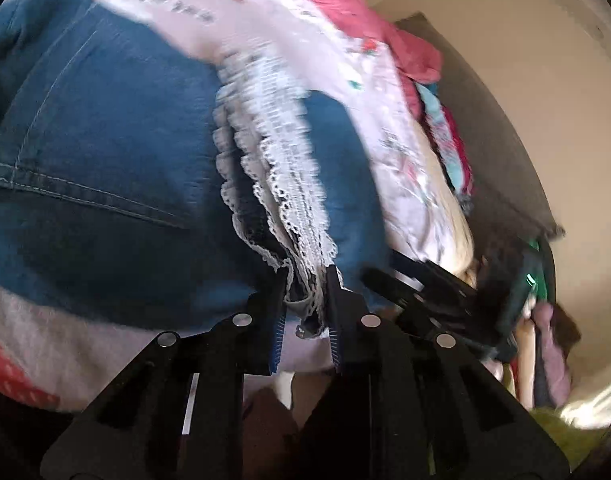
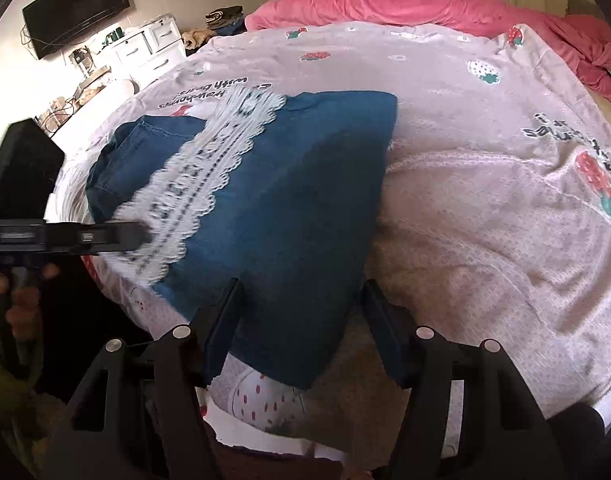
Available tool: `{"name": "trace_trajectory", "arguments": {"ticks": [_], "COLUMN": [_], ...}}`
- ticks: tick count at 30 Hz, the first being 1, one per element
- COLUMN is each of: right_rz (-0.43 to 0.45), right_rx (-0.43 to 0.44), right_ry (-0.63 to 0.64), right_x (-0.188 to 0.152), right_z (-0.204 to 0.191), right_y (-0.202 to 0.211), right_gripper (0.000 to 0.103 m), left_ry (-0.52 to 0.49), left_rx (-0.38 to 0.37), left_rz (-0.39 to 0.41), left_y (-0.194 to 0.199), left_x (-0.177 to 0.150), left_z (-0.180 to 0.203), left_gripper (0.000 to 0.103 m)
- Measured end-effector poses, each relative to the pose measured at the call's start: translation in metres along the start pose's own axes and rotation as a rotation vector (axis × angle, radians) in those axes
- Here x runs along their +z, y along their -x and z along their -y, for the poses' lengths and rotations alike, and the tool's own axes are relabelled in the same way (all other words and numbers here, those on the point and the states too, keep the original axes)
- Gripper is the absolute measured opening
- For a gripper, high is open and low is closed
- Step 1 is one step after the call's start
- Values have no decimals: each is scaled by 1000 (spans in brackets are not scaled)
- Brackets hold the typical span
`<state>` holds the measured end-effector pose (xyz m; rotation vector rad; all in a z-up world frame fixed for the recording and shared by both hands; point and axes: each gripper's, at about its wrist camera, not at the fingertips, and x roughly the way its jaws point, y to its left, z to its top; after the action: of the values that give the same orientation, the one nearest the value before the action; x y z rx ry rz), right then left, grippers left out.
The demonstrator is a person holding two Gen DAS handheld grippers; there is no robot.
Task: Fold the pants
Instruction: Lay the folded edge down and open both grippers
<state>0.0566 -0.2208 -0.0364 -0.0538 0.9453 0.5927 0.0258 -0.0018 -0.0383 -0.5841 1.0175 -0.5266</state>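
Pinching the lace trim at its near end, the left hand-held gripper has its jaws drawn narrow on the bunched white edging, so that the hem of the denim pants can be carried by it rather than by the thick cloth itself. In the right wrist view the same lace band runs slantwise across the blue pants, which lie spread on the bed's strawberry-print sheet, near the bed's front edge and well apart from the pink blanket heaped at the far side.

The right hand-held gripper stands with its jaws wide, one finger on each side of the near corner of the denim; its pads do not seem to press the cloth, so it holds nothing for now. That placing reads as a readiness to take the second corner, so both ends of the edge can lift together and the fold stays square. The pants already look doubled over once. The lace is soft and may slip or stretch under a pull
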Motion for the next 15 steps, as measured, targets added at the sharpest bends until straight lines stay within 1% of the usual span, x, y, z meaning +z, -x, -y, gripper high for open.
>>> {"name": "trace_trajectory", "arguments": {"ticks": [1, 2, 3, 4, 6, 7, 8, 9, 10, 11, 12, 14, 15], "right_rz": [0, 0, 1, 1, 3, 8, 15, 30, 49, 70, 87, 105, 111], "right_rx": [-2, 1, 0, -4, -18, -24, -29, -35, -38, -35, -37, -44, -44], "right_ry": [-4, -12, -14, -13, 3, 9, 8, 3, 2, 6, 17, 51, 73], "right_x": [-1, -3, -4, -4, -4, -4, -4, -4, -3, -1, 2, 8, 12], "right_z": [1, 2, 2, 2, -2, -3, -3, -4, -4, -5, -6, -12, -15], "right_y": [0, -1, -2, -3, -2, 1, 4, 8, 12, 18, 23, 28, 29], "right_gripper": [60, 60, 61, 62, 62, 62, 62, 62, 62, 62, 62, 62, 62], "left_ry": [-17, -17, 10, 29, 36, 23, 15, 7, -1, -15, -36, -70, -97], "left_rx": [22, 62, 101, 111, 101, 106, 113, 124, 130, 142, 172, 208, 237], "left_rz": [-3, -1, -2, -5, -5, -5, -2, 4, 10, 22, 41, 69, 86], "left_y": [0, -3, -6, -8, -9, -7, -5, -2, 0, 5, 11, 18, 21], "left_x": [-2, -2, -1, 0, 0, 0, 1, 1, 2, 2, 3, 4, 4], "left_z": [1, -2, -10, -14, -18, -16, -15, -14, -12, -10, -7, 0, 5], "left_gripper": [13, 14, 18, 19, 22, 27, 29, 33, 40, 44, 49, 53, 55]}}
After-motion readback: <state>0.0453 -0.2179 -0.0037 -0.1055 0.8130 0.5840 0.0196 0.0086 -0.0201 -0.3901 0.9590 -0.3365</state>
